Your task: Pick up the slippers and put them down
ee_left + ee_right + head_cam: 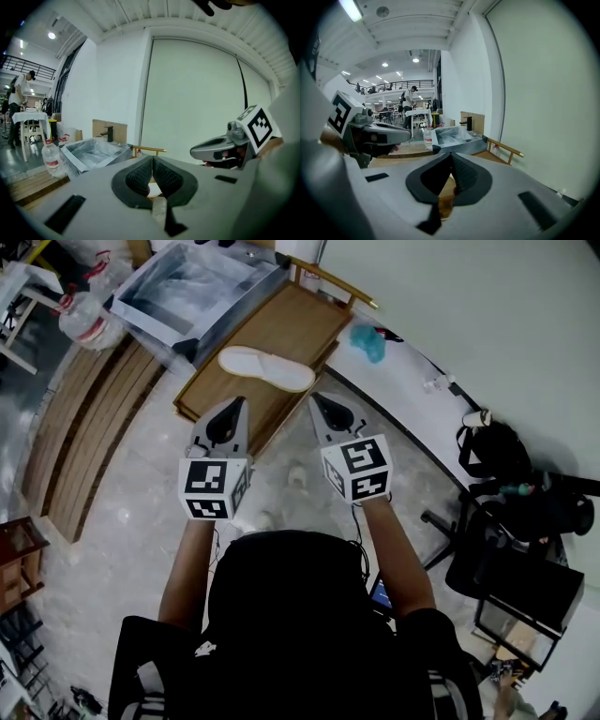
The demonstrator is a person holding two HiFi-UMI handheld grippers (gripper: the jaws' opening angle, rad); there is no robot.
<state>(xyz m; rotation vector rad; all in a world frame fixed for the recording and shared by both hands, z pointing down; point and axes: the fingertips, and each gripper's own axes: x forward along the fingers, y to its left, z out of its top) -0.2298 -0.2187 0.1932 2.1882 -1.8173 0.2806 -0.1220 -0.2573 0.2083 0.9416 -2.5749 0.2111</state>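
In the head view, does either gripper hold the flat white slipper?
No, the flat white slipper lies alone on the brown wooden table, ahead of the left gripper and the right gripper, whose jaws are together.

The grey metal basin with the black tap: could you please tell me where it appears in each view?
Head view: the grey metal basin lies at the top, left of centre.
Left gripper view: left of centre, below the middle.
Right gripper view: near the centre.
Shared landmark: the clear plastic bottle with a red label stands beside it in all three.
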